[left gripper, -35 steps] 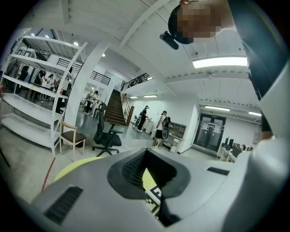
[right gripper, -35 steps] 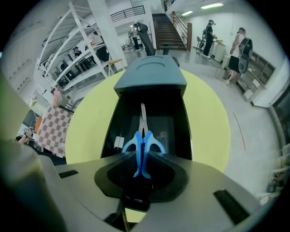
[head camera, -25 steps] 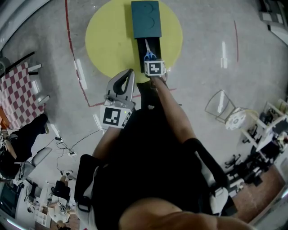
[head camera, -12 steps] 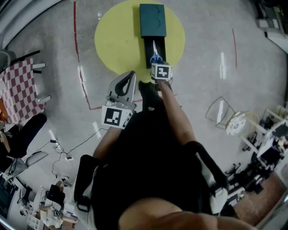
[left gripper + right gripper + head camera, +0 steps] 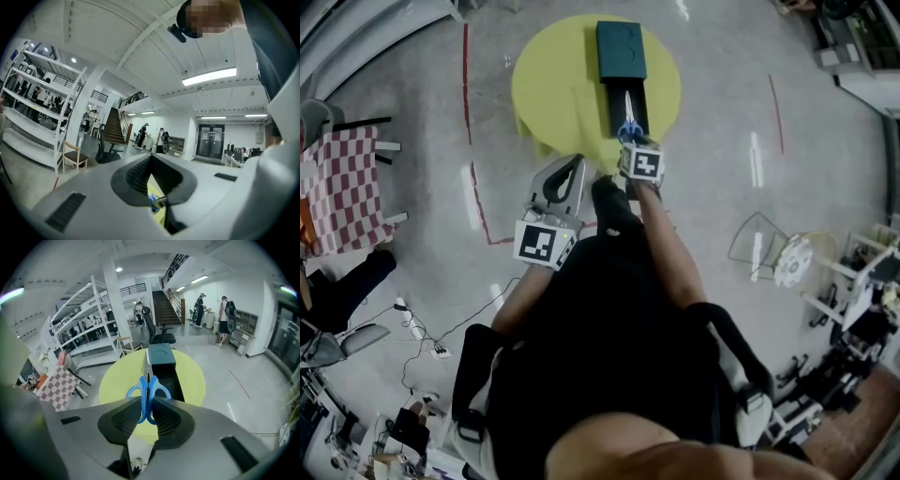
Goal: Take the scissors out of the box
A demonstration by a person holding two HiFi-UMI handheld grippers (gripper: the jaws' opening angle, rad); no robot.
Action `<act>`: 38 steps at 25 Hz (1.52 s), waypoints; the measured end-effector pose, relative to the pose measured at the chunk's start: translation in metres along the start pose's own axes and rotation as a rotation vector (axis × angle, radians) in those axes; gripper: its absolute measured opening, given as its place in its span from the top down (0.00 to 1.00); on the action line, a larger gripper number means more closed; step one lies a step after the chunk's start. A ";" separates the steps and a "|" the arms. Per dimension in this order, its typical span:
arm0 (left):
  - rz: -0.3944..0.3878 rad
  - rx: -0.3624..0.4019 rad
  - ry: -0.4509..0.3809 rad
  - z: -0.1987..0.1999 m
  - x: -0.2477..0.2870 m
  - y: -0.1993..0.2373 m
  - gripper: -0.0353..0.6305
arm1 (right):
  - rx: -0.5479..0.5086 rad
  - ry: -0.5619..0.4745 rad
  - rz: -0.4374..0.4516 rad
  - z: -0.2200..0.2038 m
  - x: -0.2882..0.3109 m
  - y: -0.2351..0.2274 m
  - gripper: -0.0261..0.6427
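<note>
The blue-handled scissors (image 5: 147, 391) stand between my right gripper's (image 5: 146, 403) jaws, which are shut on the handles; the blades point away toward the box. Below them lies the open black tray (image 5: 171, 380) of the box, its teal lid (image 5: 161, 355) slid off to the far end, on a round yellow table (image 5: 117, 376). From the head view the scissors (image 5: 628, 126) hang over the tray's (image 5: 619, 101) near end, held by the right gripper (image 5: 630, 141). My left gripper (image 5: 575, 159) hovers off the table's near left side, jaws together and empty.
A red-and-white checked seat (image 5: 342, 187) stands at the left, a wire stand (image 5: 757, 239) and a spool rack at the right. Red tape lines (image 5: 469, 141) cross the floor. Shelving (image 5: 79, 329) and several people (image 5: 225, 310) are far behind the table.
My right gripper has risen with the scissors, lifting them up out of the tray. The left gripper has drifted sideways and slightly up, still empty.
</note>
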State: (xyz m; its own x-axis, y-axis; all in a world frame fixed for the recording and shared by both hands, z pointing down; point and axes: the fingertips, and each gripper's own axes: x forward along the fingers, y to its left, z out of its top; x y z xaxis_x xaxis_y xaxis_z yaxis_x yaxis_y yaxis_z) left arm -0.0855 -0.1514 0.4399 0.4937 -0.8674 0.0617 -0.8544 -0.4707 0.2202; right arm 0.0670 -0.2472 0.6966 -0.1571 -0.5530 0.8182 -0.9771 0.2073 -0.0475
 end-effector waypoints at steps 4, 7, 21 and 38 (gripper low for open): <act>-0.028 0.020 -0.019 0.005 -0.032 -0.011 0.95 | 0.027 -0.072 -0.004 -0.009 -0.035 0.011 0.85; -0.047 0.030 -0.018 0.001 -0.055 -0.017 0.95 | 0.047 -0.143 0.010 -0.016 -0.064 0.022 0.85; -0.063 0.009 -0.018 0.004 -0.090 -0.042 0.95 | 0.080 -0.404 0.091 -0.018 -0.207 0.045 0.85; -0.007 0.045 -0.047 0.026 -0.075 -0.115 0.95 | -0.007 -0.696 0.248 -0.013 -0.351 0.027 0.85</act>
State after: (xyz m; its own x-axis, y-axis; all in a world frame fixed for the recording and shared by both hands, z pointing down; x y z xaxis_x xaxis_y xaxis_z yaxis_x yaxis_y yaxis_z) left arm -0.0281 -0.0367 0.3848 0.4926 -0.8701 0.0140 -0.8577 -0.4828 0.1768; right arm 0.0971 -0.0371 0.4157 -0.4297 -0.8729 0.2310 -0.9007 0.3963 -0.1780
